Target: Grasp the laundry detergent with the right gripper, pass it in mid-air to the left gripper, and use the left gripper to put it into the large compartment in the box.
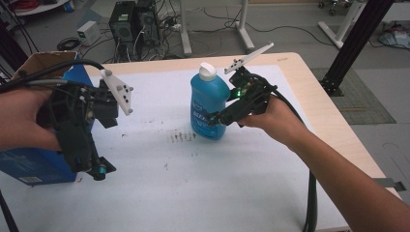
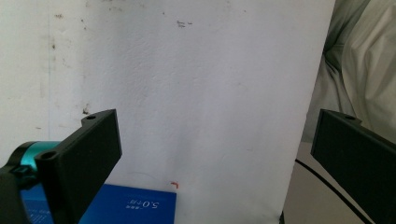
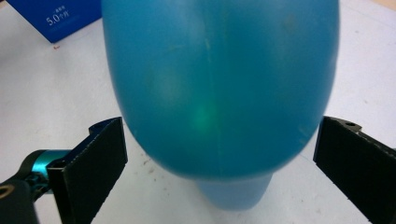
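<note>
A blue bottle point(image 1: 208, 104) with a white cap point(image 1: 208, 70) stands upright in the middle of the white sheet. My right gripper point(image 1: 217, 118) is at its right side, low on the body. In the right gripper view the bottle point(image 3: 219, 88) sits between the open jaws of my right gripper point(image 3: 222, 126), with a small gap on each side. My left gripper point(image 1: 94, 166) hangs at the far left over a blue box point(image 1: 34, 166), pointing down. Seen from the left gripper view, my left gripper point(image 2: 217, 121) is open and holds nothing, with bare sheet below it.
The tall blue box has an open top with brown flaps point(image 1: 43, 63); its printed face point(image 2: 126, 205) shows under the left gripper, and the box point(image 3: 56, 16) appears beyond the bottle. The white sheet point(image 1: 193, 174) covers a wooden table point(image 1: 333, 121). Computers point(image 1: 133, 21) and cables lie on the floor behind.
</note>
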